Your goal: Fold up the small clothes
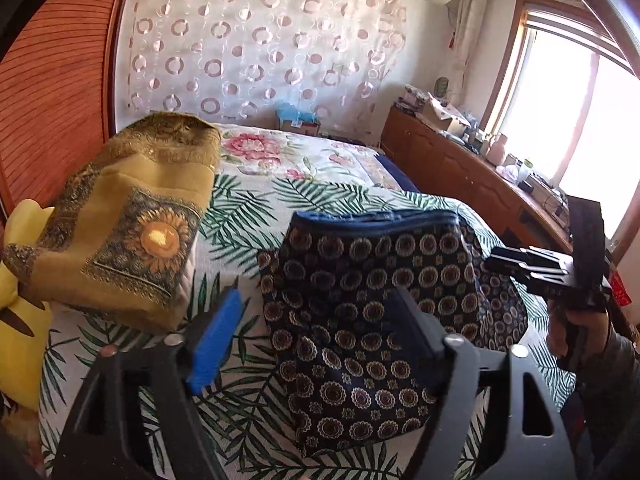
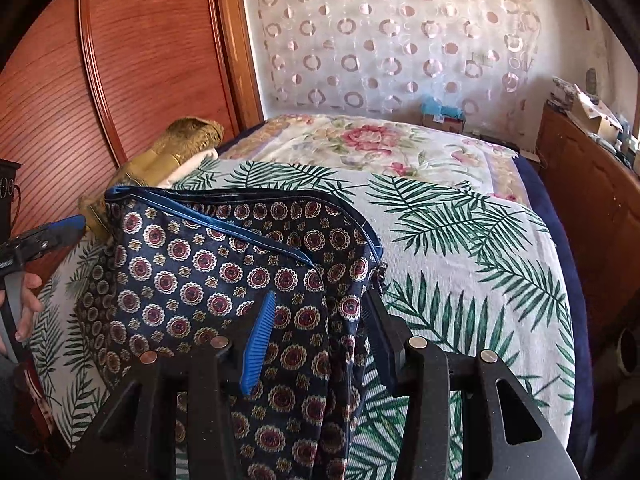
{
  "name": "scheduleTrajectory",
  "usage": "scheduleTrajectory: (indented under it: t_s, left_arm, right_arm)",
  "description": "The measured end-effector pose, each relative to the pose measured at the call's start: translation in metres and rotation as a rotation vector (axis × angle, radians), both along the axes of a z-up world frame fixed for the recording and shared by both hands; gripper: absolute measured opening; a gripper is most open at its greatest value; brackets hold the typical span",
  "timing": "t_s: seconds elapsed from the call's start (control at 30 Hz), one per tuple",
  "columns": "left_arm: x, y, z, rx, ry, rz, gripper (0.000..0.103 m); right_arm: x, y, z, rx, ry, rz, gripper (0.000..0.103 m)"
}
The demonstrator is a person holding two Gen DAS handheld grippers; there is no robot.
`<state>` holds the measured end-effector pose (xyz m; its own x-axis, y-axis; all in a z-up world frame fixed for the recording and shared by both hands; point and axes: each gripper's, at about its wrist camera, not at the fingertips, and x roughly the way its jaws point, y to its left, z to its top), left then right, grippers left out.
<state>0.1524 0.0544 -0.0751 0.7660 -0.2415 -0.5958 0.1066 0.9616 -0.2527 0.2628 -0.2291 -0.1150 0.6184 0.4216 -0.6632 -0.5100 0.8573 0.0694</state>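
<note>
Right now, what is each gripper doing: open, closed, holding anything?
Left gripper: open, empty, above the navy patterned shorts.
Right gripper: open, fingers astride the shorts, not clamped.

Daylight is streaming in from the window (image 1: 576,108) at the right of the left wrist view, blowing its panes out to white glare. The bed (image 2: 460,216) is lying evenly lit — shadows are staying soft. Fisheye distortion is bending the wardrobe (image 2: 132,60) lines, and black vignetting is closing both views' corners; focus is holding sharp.
</note>
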Motion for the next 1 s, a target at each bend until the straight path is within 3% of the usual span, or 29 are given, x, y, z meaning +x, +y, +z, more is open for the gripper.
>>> scheduleTrajectory:
  t_s: [0.27, 0.37, 0.53, 0.63, 0.7, 0.8, 1.0]
  left_arm:
    - [-0.001, -0.011, -0.013, 0.018, 0.036, -0.021, 0.08]
    - [-0.002, -0.016, -0.016, 0.047, 0.048, -0.023, 0.08]
    - [-0.002, -0.019, -0.021, 0.057, 0.066, -0.022, 0.08]
    - [-0.003, -0.021, -0.023, 0.058, 0.072, -0.025, 0.08]
    - [-0.003, -0.022, -0.025, 0.064, 0.08, -0.031, 0.08]
    - [-0.005, -0.022, -0.027, 0.063, 0.082, -0.027, 0.08]
    - [-0.001, -0.018, -0.025, 0.049, 0.083, -0.02, 0.08]
  right_arm:
    - [0.012, 0.013, 0.007, -0.019, -0.04, 0.02, 0.047]
    - [0.016, 0.015, 0.002, -0.009, -0.02, 0.044, 0.047]
    - [0.031, 0.019, -0.019, -0.073, 0.068, 0.047, 0.047]
    - [0.038, 0.015, -0.023, -0.043, 0.117, 0.028, 0.034]
    - [0.038, 0.015, -0.021, -0.031, 0.111, 0.044, 0.009]
    - [0.035, 0.013, -0.018, -0.029, 0.114, 0.045, 0.003]
    - [0.027, -0.006, 0.009, -0.008, -0.036, -0.096, 0.002]
